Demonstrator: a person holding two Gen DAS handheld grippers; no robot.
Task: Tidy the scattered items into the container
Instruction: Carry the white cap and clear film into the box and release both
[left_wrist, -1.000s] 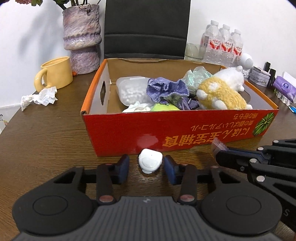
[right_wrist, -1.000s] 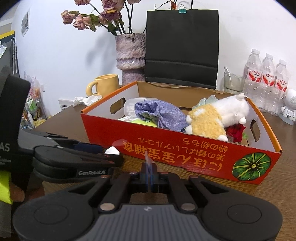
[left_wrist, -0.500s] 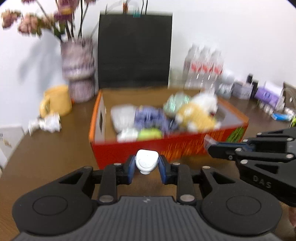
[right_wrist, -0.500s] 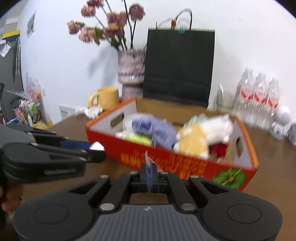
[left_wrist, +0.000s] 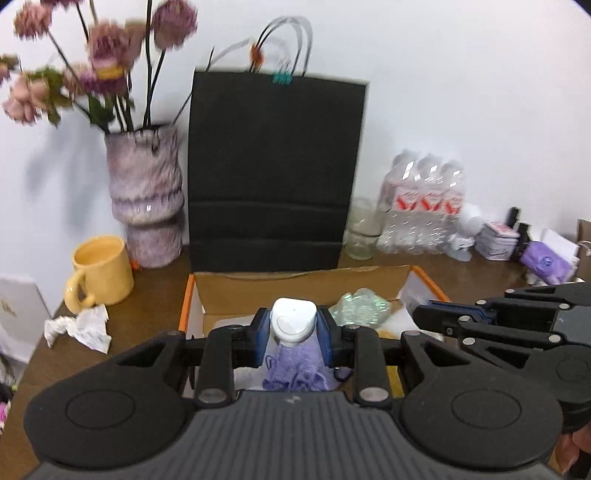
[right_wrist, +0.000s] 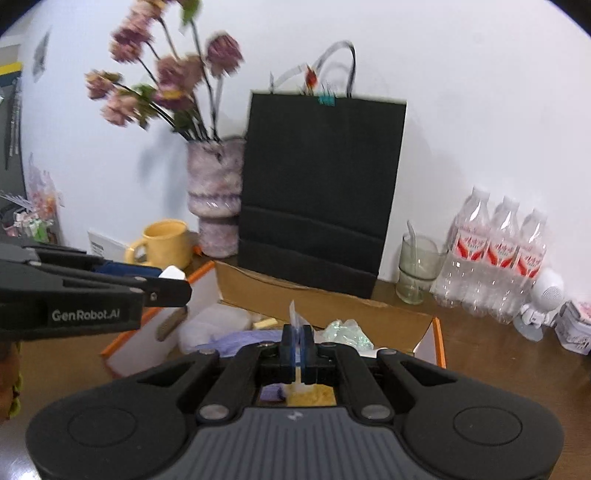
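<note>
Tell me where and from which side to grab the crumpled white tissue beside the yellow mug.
Pinch the crumpled white tissue at its raised middle ridge, coming from above. It lies low and loose on the brown wooden table, and the yellow mug crowds its far side.

Your left gripper (left_wrist: 293, 330) is matt black plastic with blue rubbery-looking pads; its jaws clamp a small white cap-shaped piece (left_wrist: 293, 322) of smooth, slightly glossy plastic. Your right gripper (right_wrist: 296, 341), same matt black finish, pinches a thin clear plastic film scrap (right_wrist: 294, 314). Below you, the orange-rimmed cardboard box (left_wrist: 295, 282) has raw brown matt inner walls. Inside it: lilac knitted cloth (left_wrist: 295, 369), rough-textured, and a crinkly iridescent green wrapper (left_wrist: 360, 308). The brown counter (left_wrist: 155, 295) reads as wood grain with a low sheen. The black paper bag (left_wrist: 273, 173) is matt; the yellow mug (left_wrist: 101, 271) looks like glazed ceramic.
</note>
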